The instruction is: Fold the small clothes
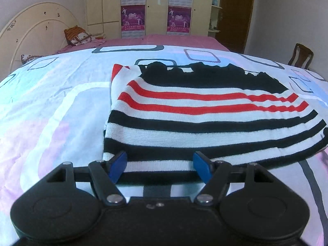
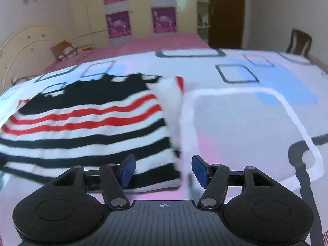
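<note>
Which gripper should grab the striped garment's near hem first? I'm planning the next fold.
Left, probably: the left gripper has the striped garment hem between open jaws; the right gripper straddles only its corner.

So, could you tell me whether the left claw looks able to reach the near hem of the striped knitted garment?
Probably yes: the left claw stands open right at the striped knitted garment, nothing between.

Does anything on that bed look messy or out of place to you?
Mostly tidy. The striped garment lies fairly flat on the patterned bedspread, but its far black edge is ragged and bunched, and one corner is turned up, showing red and white. Nothing looks spilled or damaged.
</note>
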`<move>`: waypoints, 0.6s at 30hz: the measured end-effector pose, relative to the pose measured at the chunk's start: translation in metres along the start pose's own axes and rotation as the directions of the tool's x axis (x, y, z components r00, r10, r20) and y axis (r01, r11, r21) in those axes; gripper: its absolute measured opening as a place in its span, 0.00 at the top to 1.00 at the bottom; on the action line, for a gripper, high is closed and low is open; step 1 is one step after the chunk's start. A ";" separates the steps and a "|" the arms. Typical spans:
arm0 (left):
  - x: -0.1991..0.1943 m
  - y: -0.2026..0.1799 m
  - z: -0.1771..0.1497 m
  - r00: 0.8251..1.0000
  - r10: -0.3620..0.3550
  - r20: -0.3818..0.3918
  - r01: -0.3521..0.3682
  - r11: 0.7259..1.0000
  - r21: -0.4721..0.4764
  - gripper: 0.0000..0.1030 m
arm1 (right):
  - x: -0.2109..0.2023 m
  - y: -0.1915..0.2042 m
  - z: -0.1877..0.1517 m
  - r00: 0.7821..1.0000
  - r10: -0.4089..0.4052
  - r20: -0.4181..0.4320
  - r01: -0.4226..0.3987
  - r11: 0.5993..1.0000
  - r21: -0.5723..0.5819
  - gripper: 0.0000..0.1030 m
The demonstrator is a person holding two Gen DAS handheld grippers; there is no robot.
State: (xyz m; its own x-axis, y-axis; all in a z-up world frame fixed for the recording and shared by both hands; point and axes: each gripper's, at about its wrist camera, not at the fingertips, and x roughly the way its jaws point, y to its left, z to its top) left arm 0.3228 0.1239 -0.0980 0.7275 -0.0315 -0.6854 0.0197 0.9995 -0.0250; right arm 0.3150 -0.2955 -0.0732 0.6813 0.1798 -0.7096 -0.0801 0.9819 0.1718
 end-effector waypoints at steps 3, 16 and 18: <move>-0.002 0.002 -0.002 1.000 -0.012 0.000 0.012 1.000 0.000 0.31 | 0.007 -0.003 -0.002 0.997 0.053 -0.065 -0.053 0.999 -0.001 0.91; -0.001 0.009 0.002 0.999 -0.039 -0.013 0.040 0.999 0.010 0.31 | -0.012 0.004 -0.015 0.998 -0.040 -0.050 0.037 0.998 -0.052 0.94; -0.006 0.002 0.003 1.000 -0.025 0.015 0.025 0.999 0.029 0.31 | -0.029 0.009 -0.013 0.994 -0.087 0.069 0.090 0.995 -0.049 0.94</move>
State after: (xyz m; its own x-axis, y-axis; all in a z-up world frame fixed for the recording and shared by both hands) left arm 0.3204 0.1263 -0.0917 0.7369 -0.0563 -0.6737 0.0572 0.9981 -0.0210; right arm 0.2854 -0.2910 -0.0602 0.7341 0.0891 -0.6731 -0.0535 0.9959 0.0735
